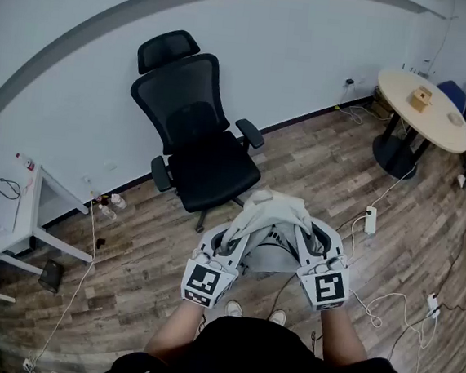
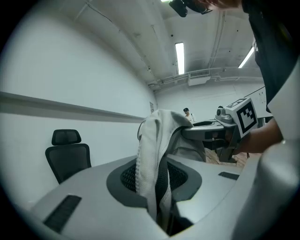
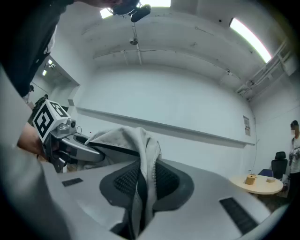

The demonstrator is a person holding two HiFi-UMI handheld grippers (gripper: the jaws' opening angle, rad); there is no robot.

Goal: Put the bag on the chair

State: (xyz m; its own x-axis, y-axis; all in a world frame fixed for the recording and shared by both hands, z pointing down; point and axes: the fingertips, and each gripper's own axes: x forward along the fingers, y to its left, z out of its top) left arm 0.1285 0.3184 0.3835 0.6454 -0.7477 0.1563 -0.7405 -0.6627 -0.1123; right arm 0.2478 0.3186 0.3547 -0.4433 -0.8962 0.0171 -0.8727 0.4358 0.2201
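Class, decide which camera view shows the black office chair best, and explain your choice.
The head view: the whole black office chair shows, with its headrest, armrests, seat and base. The left gripper view shows only its headrest and upper back, small, at the left. The right gripper view does not show it.

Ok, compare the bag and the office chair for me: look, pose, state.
Colour: the bag is pale grey cloth; the chair is black. Pose: the bag hangs limp and bunched; the chair stands upright on the wooden floor. State: the bag is pinched by the left gripper and right gripper; the chair stands free, seat empty. Shared: both are in front of the person.
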